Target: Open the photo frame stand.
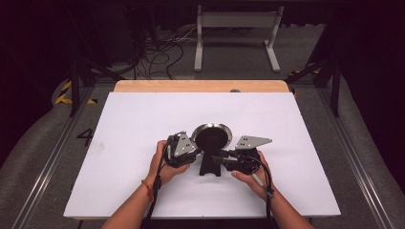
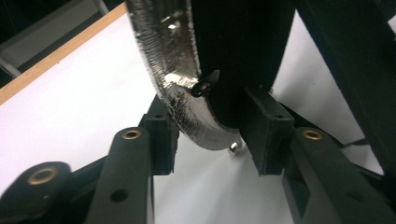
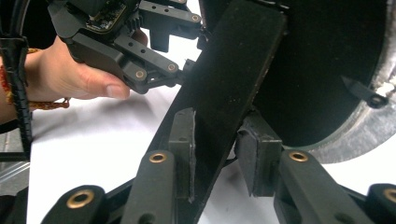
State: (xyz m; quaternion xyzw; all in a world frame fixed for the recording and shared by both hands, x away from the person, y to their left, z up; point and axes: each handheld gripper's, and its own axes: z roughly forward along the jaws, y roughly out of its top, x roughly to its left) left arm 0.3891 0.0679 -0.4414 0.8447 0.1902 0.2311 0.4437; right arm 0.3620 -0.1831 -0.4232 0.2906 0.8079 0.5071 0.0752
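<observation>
I am clamping my right gripper (image 3: 215, 154) on the black stand leg (image 3: 224, 93) of a round metal-rimmed frame (image 1: 211, 136), both pads pressing it. My left gripper (image 2: 210, 140) is straddling the frame's silver rim (image 2: 173, 70); I cannot tell whether its pads are pressing. The frame is standing near the middle of the white table (image 1: 133, 114).

round mirror frame (image 1: 211, 136) with silver rim and black back, upright on its black stand (image 1: 210, 164), mid-table

Left tongs (image 1: 195, 143) part-closed, right tongs (image 1: 220, 159) clamped
</observation>
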